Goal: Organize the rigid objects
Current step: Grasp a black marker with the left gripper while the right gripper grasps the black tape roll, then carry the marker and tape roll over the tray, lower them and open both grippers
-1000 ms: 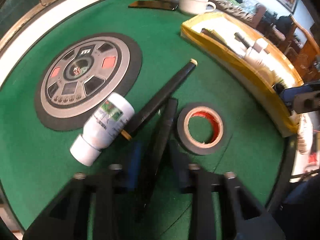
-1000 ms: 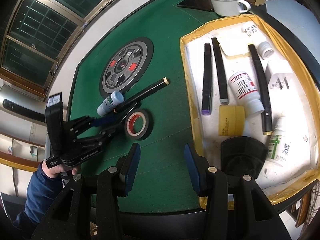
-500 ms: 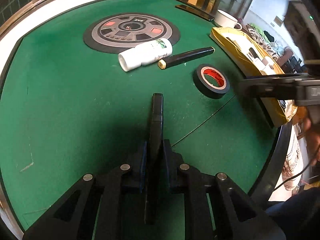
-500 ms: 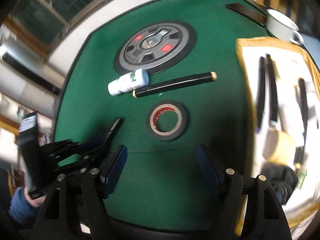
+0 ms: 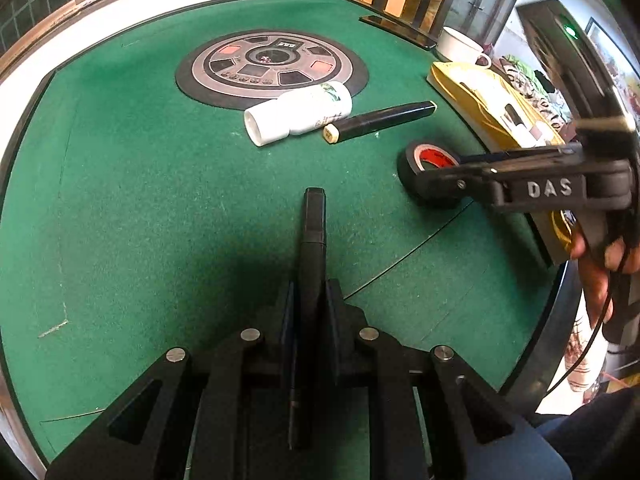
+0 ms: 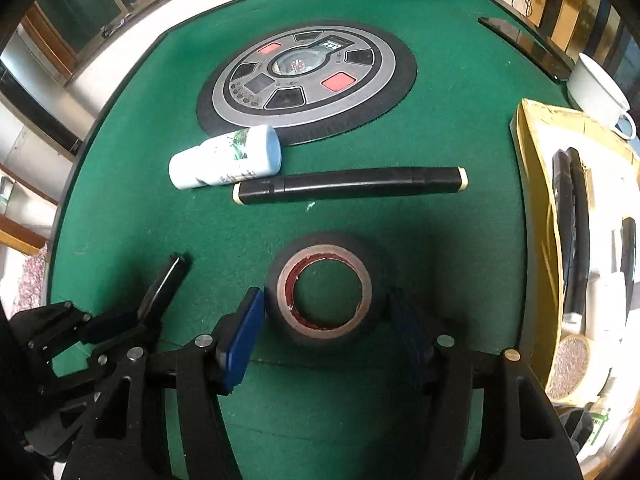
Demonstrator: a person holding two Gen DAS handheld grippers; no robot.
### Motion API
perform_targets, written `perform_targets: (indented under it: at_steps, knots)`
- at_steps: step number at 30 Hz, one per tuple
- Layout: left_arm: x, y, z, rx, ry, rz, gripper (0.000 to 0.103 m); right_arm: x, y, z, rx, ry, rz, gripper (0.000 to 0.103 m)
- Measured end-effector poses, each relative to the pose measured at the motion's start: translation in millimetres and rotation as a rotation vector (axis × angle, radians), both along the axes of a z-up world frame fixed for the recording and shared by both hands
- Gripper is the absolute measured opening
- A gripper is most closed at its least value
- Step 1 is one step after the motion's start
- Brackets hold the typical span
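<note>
My left gripper (image 5: 310, 296) is shut on a black marker (image 5: 313, 236), whose tip sticks out forward over the green felt. In the right wrist view the same left gripper (image 6: 158, 304) sits low at the left with the marker (image 6: 166, 280) in it. My right gripper (image 6: 326, 300) is lowered around a black tape roll (image 6: 328, 243) with a red-lined core. Its jaws are closing, and the blue pads (image 6: 244, 332) stand close beside the roll on either side. From the left wrist view the right gripper (image 5: 436, 184) covers part of the tape roll (image 5: 412, 156).
A white bottle (image 6: 224, 160) and a black marker with cream ends (image 6: 348, 186) lie beyond the tape. The round control disc (image 6: 304, 76) is behind them. At the right is a yellow-lined box (image 6: 536, 184) holding markers and bottles, with a white cup (image 6: 596, 88) and a phone (image 6: 524, 44) behind.
My left gripper shut on the black marker and drew it away from the bottle and tape. My right gripper swung from the box over to the tape and came down around it.
</note>
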State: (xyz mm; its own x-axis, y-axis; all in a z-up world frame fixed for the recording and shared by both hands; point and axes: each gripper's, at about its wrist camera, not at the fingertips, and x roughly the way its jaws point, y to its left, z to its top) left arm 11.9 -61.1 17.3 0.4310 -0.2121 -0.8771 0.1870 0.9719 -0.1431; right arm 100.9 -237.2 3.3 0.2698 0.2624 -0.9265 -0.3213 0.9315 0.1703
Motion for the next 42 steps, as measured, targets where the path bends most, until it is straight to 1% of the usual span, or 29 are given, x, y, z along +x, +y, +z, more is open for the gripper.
perform_targets:
  at_steps: [2, 10, 15, 21, 27, 33, 38, 42]
  knots:
    - [0.8, -1.4, 2.6, -0.018, -0.008, -0.004, 0.013, -5.3, -5.5, 3.4, 0.012, -0.005, -0.007, 0.056]
    - [10.3, -19.6, 20.0, -0.043, -0.039, -0.049, 0.013, -31.0, -30.1, 24.3, 0.097, -0.021, -0.046, 0.056]
    - [18.3, -44.1, 34.5, -0.058, -0.065, -0.107, 0.013, -36.4, -46.4, 41.1, 0.145, -0.05, -0.083, 0.056]
    - [28.8, -79.8, 48.3, -0.075, -0.086, -0.184, 0.013, -43.3, -91.9, 66.2, 0.202, -0.095, -0.178, 0.056]
    - [42.2, -119.3, 62.5, -0.095, -0.11, -0.257, 0.013, -47.7, -144.4, 78.8, 0.212, -0.125, -0.287, 0.057]
    - [55.5, -156.8, 72.7, -0.116, -0.125, -0.314, 0.013, -49.2, -189.0, 84.2, 0.202, -0.137, -0.363, 0.057]
    - [69.0, -190.8, 74.4, -0.133, -0.114, -0.356, 0.013, -47.0, -215.0, 81.4, 0.183, -0.118, -0.4, 0.057]
    - [84.5, -213.2, 65.7, -0.138, -0.08, -0.364, 0.013, -42.5, -230.1, 74.4, 0.173, -0.09, -0.414, 0.057]
